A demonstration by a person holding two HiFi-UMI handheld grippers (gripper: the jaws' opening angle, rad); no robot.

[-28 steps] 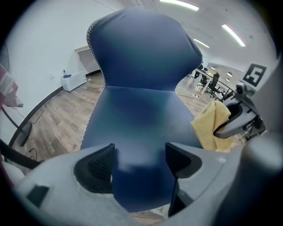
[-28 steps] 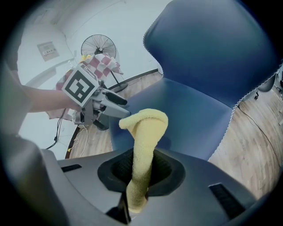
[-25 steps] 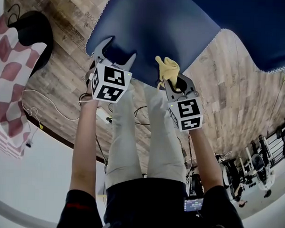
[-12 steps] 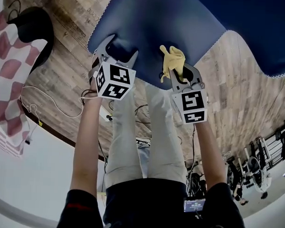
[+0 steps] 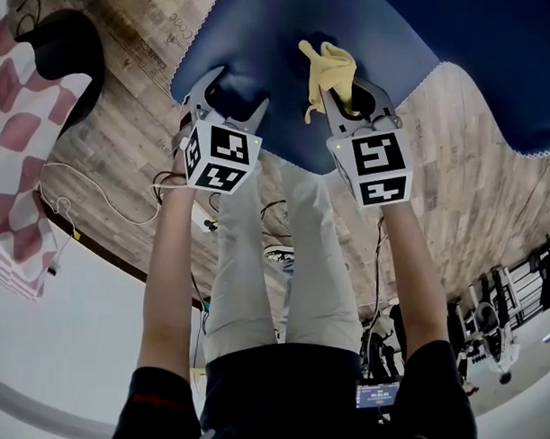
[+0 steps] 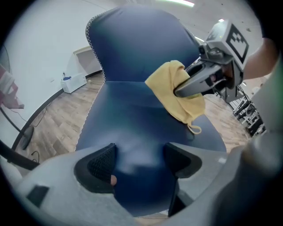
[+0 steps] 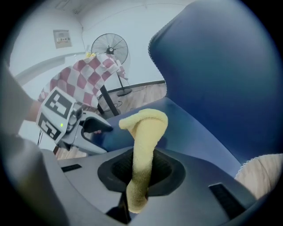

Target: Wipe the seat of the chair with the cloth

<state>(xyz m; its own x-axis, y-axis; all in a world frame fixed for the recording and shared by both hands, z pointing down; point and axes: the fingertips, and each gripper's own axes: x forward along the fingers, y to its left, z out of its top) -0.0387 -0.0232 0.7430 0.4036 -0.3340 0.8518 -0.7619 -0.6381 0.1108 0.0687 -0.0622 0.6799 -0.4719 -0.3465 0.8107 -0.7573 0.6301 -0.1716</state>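
**Head view: yellow cloth poised over the blue seat**

My right gripper (image 5: 351,95) has its fingers closed on the soft yellow terry cloth (image 5: 330,67). A bunched end juts forward past the fingertips and the rest drapes downward. The cloth hangs over the front half of the dark blue upholstered chair seat (image 5: 281,39), right of the seat's middle. I cannot tell whether its lowest fold touches the fabric or hangs just above it.

The seat lies straight ahead of the fingers and below them, running away from me toward the backrest. I judge the wipe needs the cloth pressed down, then swept along that line.

My left gripper (image 5: 230,100) sits just beside the right one, over the seat's front edge. Its fingers are apart with nothing between them, only blue fabric beyond.

The chair stands on a wooden plank floor (image 5: 125,119). A red-and-white checked fabric (image 5: 17,115) and a standing fan (image 7: 109,50) are off to my left, against a white wall.
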